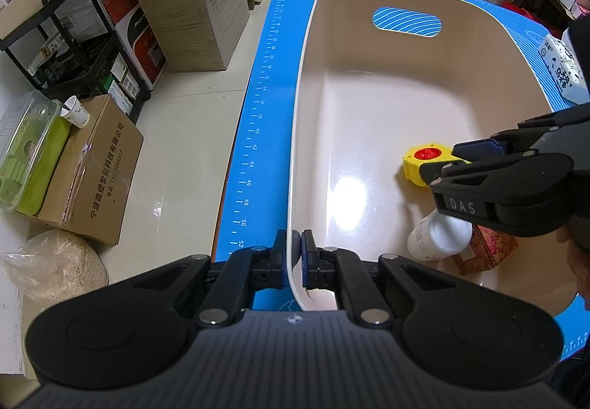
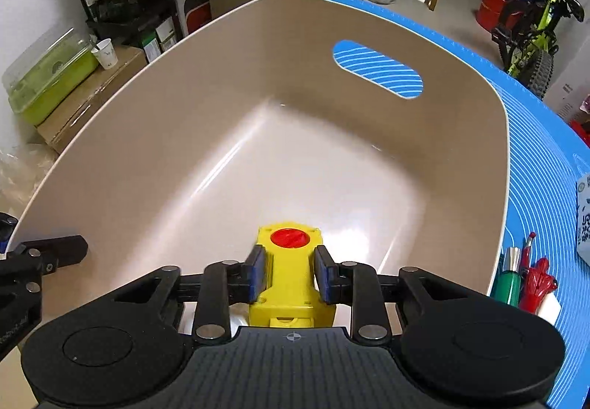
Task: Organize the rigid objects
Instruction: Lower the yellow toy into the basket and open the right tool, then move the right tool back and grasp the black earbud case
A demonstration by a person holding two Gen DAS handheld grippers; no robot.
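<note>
You have the tub (image 1: 309, 84) sitting on the mat (image 1: 265, 84) that covers the surface. Inside it, the block (image 2: 289, 261) lies near your end, with the bottle (image 1: 438, 237) and small box (image 1: 486, 248) just beside it. Right of the tub, the lighter (image 2: 509, 278) and carton (image 1: 562, 68) lie on the mat.

White bottle (image 1: 438, 237) part-hidden under right gripper (image 1: 465, 160) — patterned box (image 1: 486, 250) likewise, print unreadable.
</note>
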